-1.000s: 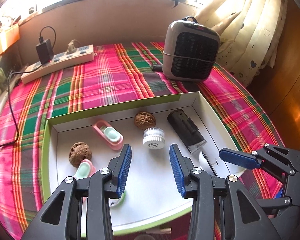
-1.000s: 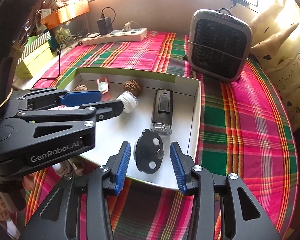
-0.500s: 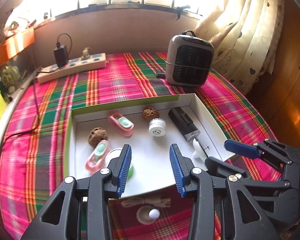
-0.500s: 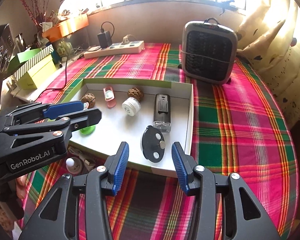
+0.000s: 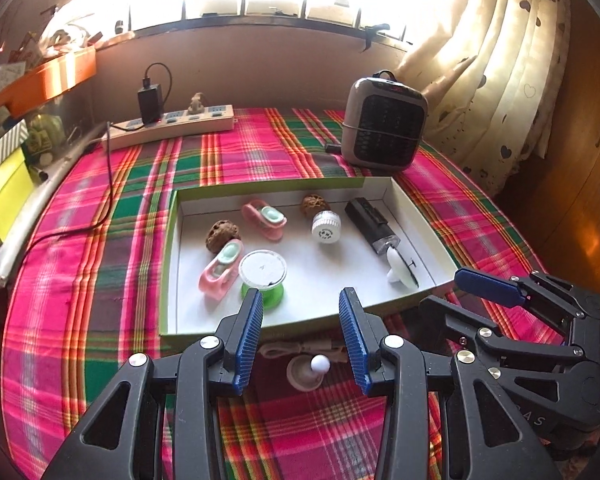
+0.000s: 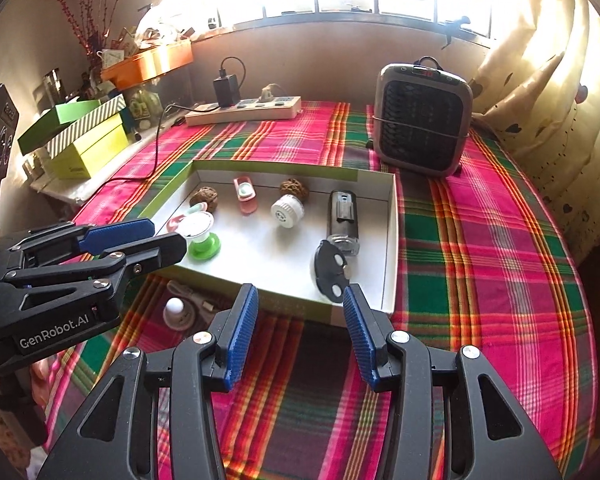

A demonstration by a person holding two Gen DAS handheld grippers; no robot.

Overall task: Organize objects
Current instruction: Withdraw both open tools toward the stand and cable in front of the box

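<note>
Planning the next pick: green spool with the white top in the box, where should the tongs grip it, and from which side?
Grip the green spool at its narrow waist under the white disc, coming from the near side over the box wall. It stands upright; the pink clip crowds its left.

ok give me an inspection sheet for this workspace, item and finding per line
surface: plaid tablecloth, lying flat.
job's things: white box holds two walnuts, two pink clips, green-based spool, white cap, black device, round disc.
clutter: small round stand with a white ball outside the box.
grippers: left gripper and right gripper, jaws open, empty.
cables: pale cord by the box; black lead from power strip.
surroundings: heater, curtain, boxes at the left.
</note>
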